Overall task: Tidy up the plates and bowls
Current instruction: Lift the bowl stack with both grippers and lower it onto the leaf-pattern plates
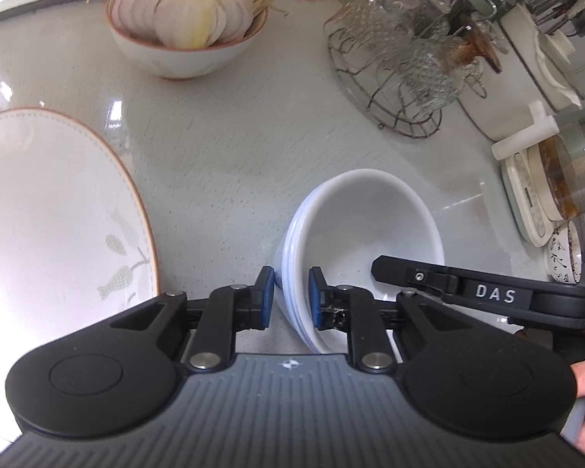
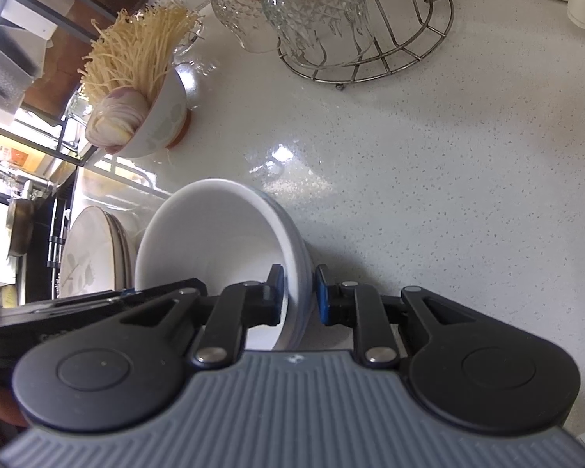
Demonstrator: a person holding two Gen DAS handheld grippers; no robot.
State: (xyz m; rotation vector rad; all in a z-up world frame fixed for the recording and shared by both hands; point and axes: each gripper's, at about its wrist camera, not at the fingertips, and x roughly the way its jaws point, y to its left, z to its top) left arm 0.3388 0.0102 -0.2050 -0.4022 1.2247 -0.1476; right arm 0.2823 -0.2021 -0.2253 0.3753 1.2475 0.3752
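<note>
Where blue pads pinch, smooth round white bowls (image 1: 362, 226)

Both hand-held grippers (image 1: 290, 296) (image 2: 299, 292) angled down, clamped.

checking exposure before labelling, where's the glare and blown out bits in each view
Left wrist view: the plate is washed out at its left, with glints on the counter. Right wrist view: a bright glare patch on the counter; top-left corner blown out; fisheye bends both.

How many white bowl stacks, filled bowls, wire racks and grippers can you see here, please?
white bowl stack: 1
filled bowl: 1
wire rack: 1
grippers: 2, the left gripper and the right gripper
Total: 5
</note>
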